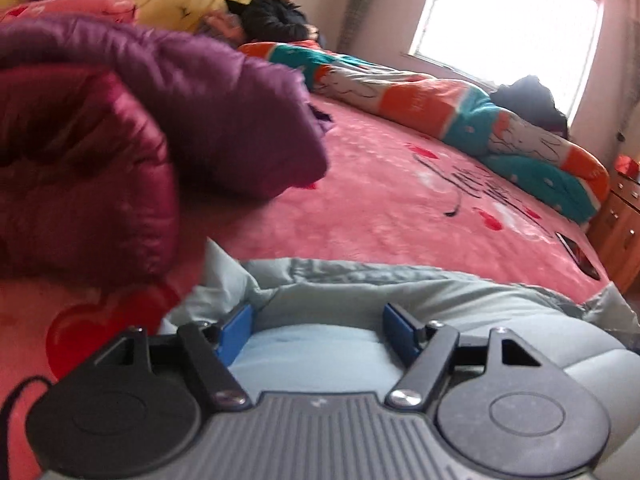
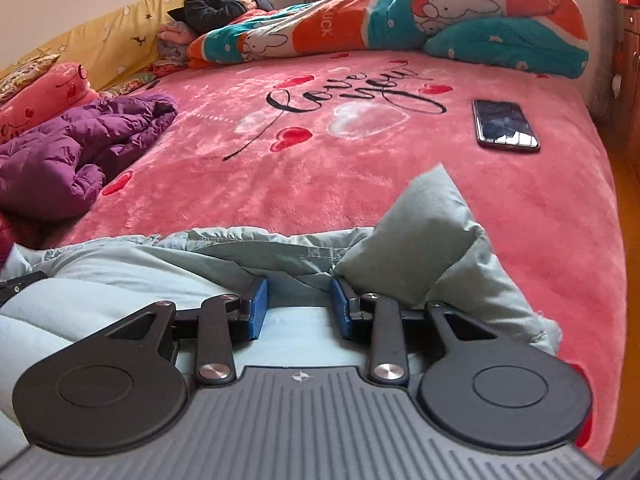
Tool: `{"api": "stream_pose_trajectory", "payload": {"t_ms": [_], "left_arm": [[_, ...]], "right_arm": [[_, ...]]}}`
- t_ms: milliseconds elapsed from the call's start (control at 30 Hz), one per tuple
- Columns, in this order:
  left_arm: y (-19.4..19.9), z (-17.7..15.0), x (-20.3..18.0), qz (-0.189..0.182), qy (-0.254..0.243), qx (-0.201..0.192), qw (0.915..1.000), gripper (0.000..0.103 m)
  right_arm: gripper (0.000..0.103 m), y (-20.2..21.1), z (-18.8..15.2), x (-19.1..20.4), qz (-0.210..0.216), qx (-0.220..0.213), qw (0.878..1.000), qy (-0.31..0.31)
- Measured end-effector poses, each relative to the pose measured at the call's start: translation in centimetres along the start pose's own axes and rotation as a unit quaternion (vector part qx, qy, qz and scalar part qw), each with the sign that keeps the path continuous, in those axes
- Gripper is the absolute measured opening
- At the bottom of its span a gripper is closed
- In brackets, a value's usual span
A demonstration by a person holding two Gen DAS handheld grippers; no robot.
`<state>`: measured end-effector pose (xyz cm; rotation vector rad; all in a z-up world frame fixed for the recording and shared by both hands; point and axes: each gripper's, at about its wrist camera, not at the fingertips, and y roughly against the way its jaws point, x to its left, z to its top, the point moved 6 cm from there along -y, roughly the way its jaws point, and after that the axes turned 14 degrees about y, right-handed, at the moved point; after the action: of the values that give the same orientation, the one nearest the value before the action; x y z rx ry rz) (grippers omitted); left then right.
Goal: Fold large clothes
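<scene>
A pale blue-grey padded garment (image 1: 440, 300) lies at the near edge of the pink bed. My left gripper (image 1: 316, 316) is open just above it, its blue pads wide apart with a puffy panel under and between them. In the right wrist view the same garment (image 2: 120, 264) fills the foreground. My right gripper (image 2: 300, 296) has its pads closed in on the bunched hem, and a corner of the cloth (image 2: 424, 224) stands up beside the right finger. A purple down jacket (image 2: 80, 148) lies crumpled at the left; in the left wrist view this jacket (image 1: 200, 100) looms close.
A dark red padded garment (image 1: 80, 160) lies near the left gripper. A phone (image 2: 504, 124) rests on the pink blanket (image 2: 360, 184). An orange and teal quilt (image 2: 360, 24) runs along the far side. A person (image 2: 220, 0) sits at the headboard. A wooden cabinet (image 1: 620, 220) stands beside the bed.
</scene>
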<state>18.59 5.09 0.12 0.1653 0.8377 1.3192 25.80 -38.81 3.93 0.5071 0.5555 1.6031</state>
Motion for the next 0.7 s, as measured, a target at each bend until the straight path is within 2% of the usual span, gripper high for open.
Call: {"api": "stream_pose_trajectory", "payload": {"t_ms": [267, 567, 667, 700], "left_arm": [[-0.9, -0.6, 0.7, -0.006, 0.009, -0.007, 0.9999, 0.075], [-1.2, -0.1, -0.1, 0.017, -0.013, -0.002, 0.9998, 0.077], [-0.5, 0.6, -0.7, 0.038, -0.011, 0.005, 0.9992, 0.078], [0.0, 0.9, -1.0, 0.040, -0.002, 0.003, 0.9992, 0.078]], "right_arm": [[0.039, -0.8, -0.5, 0.8, -0.015, -0.011, 0.999, 0.027], [0.041, -0.8, -0.3, 1.0, -0.029, -0.025, 0.998, 0.041], [0.045, -0.6, -0.1, 0.8, -0.021, -0.029, 0.999, 0.036], [0.053, -0.3, 0.0, 0.7, -0.012, -0.035, 0.999, 0.031]]}}
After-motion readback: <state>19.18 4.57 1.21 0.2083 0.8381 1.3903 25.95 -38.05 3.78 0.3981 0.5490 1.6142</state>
